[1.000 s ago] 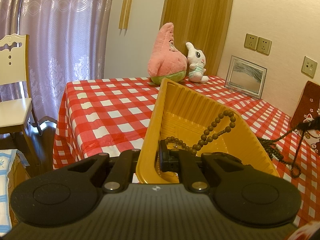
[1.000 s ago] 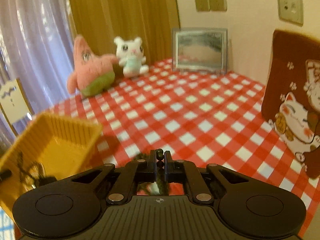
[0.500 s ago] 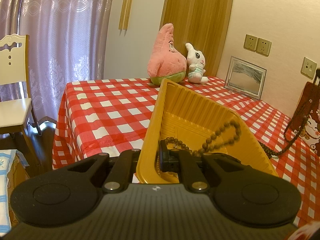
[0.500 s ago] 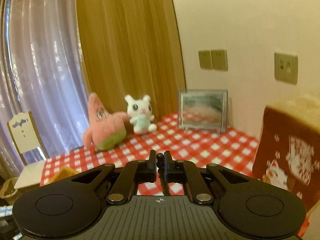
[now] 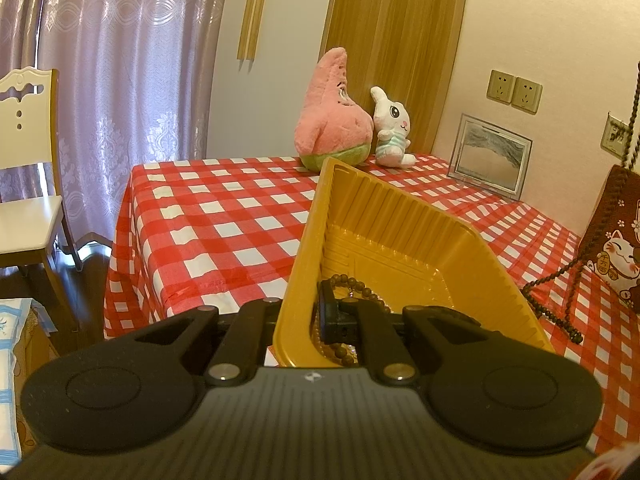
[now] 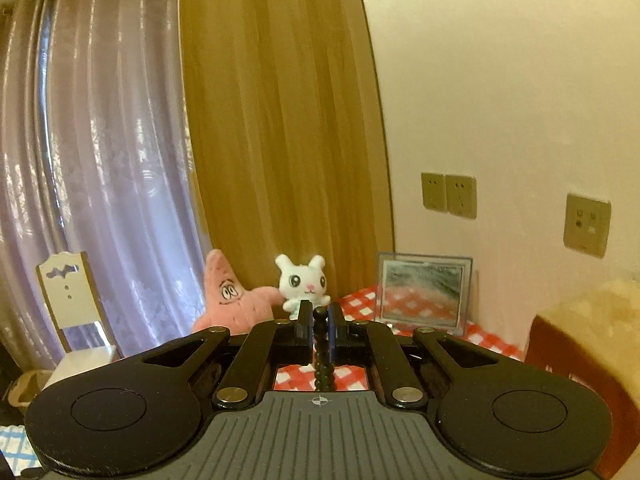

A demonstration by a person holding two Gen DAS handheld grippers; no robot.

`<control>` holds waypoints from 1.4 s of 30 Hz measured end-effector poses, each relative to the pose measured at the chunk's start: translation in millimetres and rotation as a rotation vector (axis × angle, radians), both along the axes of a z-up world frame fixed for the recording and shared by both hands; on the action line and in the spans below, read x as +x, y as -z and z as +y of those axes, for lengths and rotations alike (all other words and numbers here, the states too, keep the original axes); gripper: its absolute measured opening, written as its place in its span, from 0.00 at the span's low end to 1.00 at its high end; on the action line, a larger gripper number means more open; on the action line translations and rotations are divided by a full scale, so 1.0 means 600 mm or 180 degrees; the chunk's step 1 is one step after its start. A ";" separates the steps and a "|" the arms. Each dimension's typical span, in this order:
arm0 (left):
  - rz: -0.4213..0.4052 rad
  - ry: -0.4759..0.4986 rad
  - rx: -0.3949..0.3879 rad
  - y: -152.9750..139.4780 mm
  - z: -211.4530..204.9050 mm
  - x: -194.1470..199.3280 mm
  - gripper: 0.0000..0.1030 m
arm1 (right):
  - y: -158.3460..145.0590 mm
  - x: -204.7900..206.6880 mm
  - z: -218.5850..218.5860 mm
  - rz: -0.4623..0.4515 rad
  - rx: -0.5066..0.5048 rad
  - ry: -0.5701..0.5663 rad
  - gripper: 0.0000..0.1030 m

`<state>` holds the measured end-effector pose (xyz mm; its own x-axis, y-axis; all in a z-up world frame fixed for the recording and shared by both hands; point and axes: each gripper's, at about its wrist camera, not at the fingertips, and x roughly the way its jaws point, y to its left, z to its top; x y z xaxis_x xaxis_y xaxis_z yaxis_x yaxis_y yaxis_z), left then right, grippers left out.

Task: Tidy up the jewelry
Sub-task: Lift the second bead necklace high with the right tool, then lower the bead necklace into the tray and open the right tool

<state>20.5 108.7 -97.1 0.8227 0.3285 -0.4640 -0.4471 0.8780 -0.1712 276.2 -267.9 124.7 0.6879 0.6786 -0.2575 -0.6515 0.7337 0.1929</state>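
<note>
Right gripper [image 6: 319,326] pinches dark bead strand [image 6: 321,354]; left gripper [image 5: 308,316] clamps yellow tray [image 5: 400,216].

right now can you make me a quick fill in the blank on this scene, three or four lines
1. The left tongs pinch the wall of the ____ plastic tray.
2. The right tongs are shut on a strand of dark ____.
3. The pink star plush toy stands beside a white ____ plush.
4. The tablecloth is checked red and ____.

Missing words: yellow; beads; rabbit; white

Checked table [image 5: 224,216] with plush toys [image 5: 332,120]
</note>
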 end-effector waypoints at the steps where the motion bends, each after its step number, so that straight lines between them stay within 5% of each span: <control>1: -0.0001 0.0000 0.0000 0.000 0.000 0.001 0.07 | -0.006 0.002 0.001 0.0005 0.0003 -0.0014 0.07; 20: -0.0001 0.0002 -0.0001 0.000 0.000 0.001 0.06 | -0.136 -0.009 0.028 -0.0423 0.0189 -0.0352 0.07; 30: -0.0010 0.0016 0.0008 -0.004 -0.003 0.005 0.06 | -0.183 -0.030 0.097 -0.0525 0.0588 -0.0792 0.07; 42: -0.0030 0.0016 0.0002 -0.004 -0.004 0.006 0.06 | -0.167 -0.056 0.184 -0.0203 0.0727 -0.1372 0.07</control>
